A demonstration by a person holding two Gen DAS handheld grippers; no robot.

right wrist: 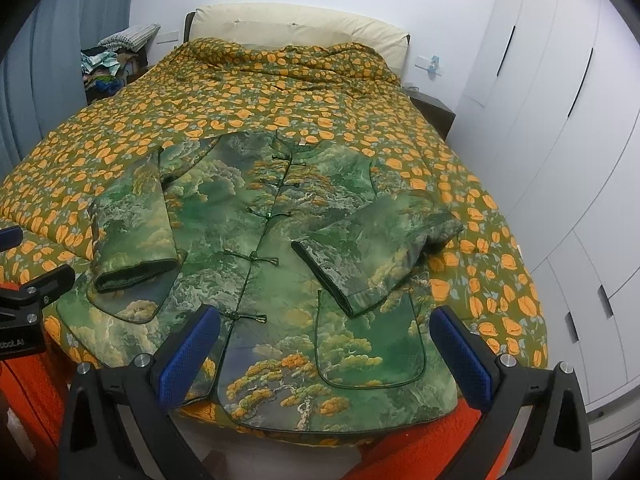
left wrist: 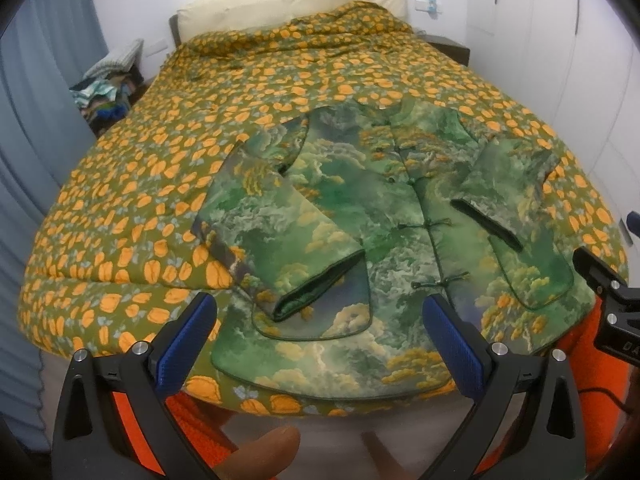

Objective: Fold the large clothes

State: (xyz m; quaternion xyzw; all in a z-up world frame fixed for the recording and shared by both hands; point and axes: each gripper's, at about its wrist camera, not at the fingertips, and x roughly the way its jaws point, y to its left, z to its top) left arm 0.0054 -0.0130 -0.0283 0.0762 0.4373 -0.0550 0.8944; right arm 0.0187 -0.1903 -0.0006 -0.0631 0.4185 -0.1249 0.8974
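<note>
Ahead of your fingers the bed is covered by a quilt (left wrist: 120,184) printed with orange flowers on olive, bunched up at the far end against a cream headboard (right wrist: 296,28). Far off to the left of your fingers, a heap of mixed clothes (left wrist: 106,92) sits beside the bed in front of the blue-grey curtain (left wrist: 32,80); white wardrobe doors (right wrist: 560,160) run along the right. Nothing lies between your fingers and the garment.

Your left gripper (left wrist: 320,344) stands wide open and holds nothing, its blue pads (left wrist: 184,344) clear of the cloth. Your right gripper (right wrist: 326,354) is spread just as wide and also empty. A fingertip of yours (left wrist: 264,452) shows beneath the left tool.

The green landscape-print jacket (left wrist: 360,208) lies front-up on the quilt just beyond both sets of fingers, its hem nearest you and its collar pointing away. Its knot buttons are fastened down the middle. Both sleeves are folded in across the front, the left sleeve (left wrist: 280,232) ending just above your left gripper's left finger and the right sleeve (right wrist: 380,248) angled toward the gap between your right fingers.
</note>
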